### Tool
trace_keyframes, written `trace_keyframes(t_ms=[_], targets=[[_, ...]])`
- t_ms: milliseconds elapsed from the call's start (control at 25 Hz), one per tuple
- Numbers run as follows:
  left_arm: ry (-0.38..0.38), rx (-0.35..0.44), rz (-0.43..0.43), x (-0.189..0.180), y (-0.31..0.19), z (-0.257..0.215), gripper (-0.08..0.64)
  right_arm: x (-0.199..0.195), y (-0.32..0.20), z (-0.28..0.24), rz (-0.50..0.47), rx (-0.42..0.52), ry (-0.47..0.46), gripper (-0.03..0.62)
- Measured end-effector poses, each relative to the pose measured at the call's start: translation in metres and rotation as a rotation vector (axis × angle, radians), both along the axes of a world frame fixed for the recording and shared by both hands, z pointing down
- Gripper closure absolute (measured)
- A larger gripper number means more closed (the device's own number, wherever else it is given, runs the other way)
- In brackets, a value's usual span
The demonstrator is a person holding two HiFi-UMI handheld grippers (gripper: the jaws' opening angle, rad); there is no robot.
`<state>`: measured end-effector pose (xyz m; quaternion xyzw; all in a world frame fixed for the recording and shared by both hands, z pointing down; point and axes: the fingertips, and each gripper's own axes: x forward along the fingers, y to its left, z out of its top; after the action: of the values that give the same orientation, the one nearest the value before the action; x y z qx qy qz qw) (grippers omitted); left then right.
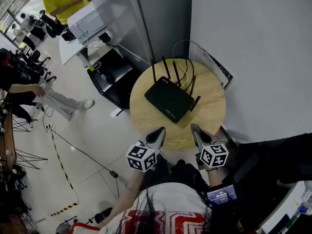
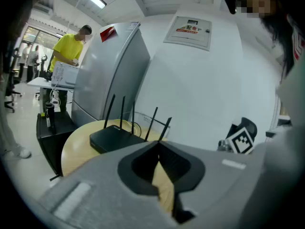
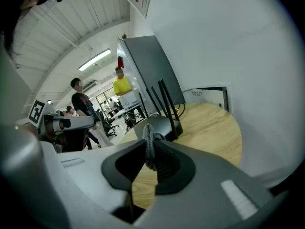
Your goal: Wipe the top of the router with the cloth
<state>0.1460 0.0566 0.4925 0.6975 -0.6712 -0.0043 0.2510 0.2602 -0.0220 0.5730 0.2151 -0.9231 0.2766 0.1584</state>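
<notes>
left gripper [image 1: 159,133] — my fingers pressed together, nothing between them, at the tabletop's [image 1: 210,112] near edge | right gripper [image 1: 197,130] — fingers pinched on a grey cloth [image 3: 148,144] | router [image 1: 169,99] lies mid-tabletop, antennas up on its far side, apart from both grippers

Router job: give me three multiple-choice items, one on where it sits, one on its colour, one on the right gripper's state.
1. The router sits: A on the floor; B on a chair; C on the round table.
2. The router is: A black; B white; C red.
3. The right gripper is: A open and empty; B shut on the cloth; C shut on the router.
Answers: 1 C, it lies on the wooden tabletop; 2 A, its casing is black; 3 B, grey cloth is pinched between its jaws.
</notes>
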Motion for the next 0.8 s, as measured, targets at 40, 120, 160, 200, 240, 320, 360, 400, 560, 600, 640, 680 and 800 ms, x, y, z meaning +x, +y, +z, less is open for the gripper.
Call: trace_keyframes(t_ms=[40, 120, 160, 200, 240, 320, 360, 400, 560, 600, 640, 680, 800], targets=[[0.002, 0.006, -0.005, -0.005, -0.005, 0.000, 0.559, -0.004, -0.005, 0.003, -0.005, 0.004, 0.005, 0.548], [0.006, 0.015, -0.008, -0.014, -0.015, 0.000, 0.560, -0.011, -0.013, 0.011, -0.015, 0.010, 0.017, 0.548], [0.008, 0.017, -0.003, -0.019, -0.019, 0.001, 0.560, -0.016, -0.016, 0.014, -0.016, 0.010, 0.024, 0.548], [0.009, 0.016, 0.007, -0.023, -0.024, 0.001, 0.560, -0.020, -0.018, 0.017, -0.013, 0.009, 0.030, 0.548], [0.010, 0.014, 0.023, -0.028, -0.028, 0.002, 0.560, -0.025, -0.021, 0.018, -0.006, 0.008, 0.035, 0.548], [0.011, 0.009, 0.062, -0.040, -0.039, 0.002, 0.560, -0.038, -0.030, 0.017, 0.021, 0.016, 0.045, 0.548], [0.011, 0.008, 0.080, -0.047, -0.044, 0.002, 0.560, -0.045, -0.034, 0.016, 0.041, 0.023, 0.052, 0.548], [0.012, 0.008, 0.097, -0.055, -0.049, 0.001, 0.560, -0.051, -0.039, 0.015, 0.065, 0.028, 0.059, 0.548], [0.003, 0.022, 0.127, -0.091, -0.062, -0.006, 0.560, -0.080, -0.061, 0.019, 0.148, 0.059, 0.110, 0.548], [-0.006, 0.027, 0.130, -0.100, -0.063, -0.009, 0.560, -0.087, -0.068, 0.022, 0.170, 0.075, 0.136, 0.548], [-0.011, 0.033, 0.131, -0.109, -0.064, -0.012, 0.560, -0.092, -0.076, 0.027, 0.193, 0.093, 0.167, 0.548], [-0.011, 0.039, 0.129, -0.118, -0.064, -0.013, 0.560, -0.095, -0.083, 0.031, 0.215, 0.111, 0.199, 0.548], [0.005, 0.032, 0.112, -0.147, -0.057, -0.009, 0.560, -0.100, -0.096, 0.037, 0.272, 0.156, 0.274, 0.548]])
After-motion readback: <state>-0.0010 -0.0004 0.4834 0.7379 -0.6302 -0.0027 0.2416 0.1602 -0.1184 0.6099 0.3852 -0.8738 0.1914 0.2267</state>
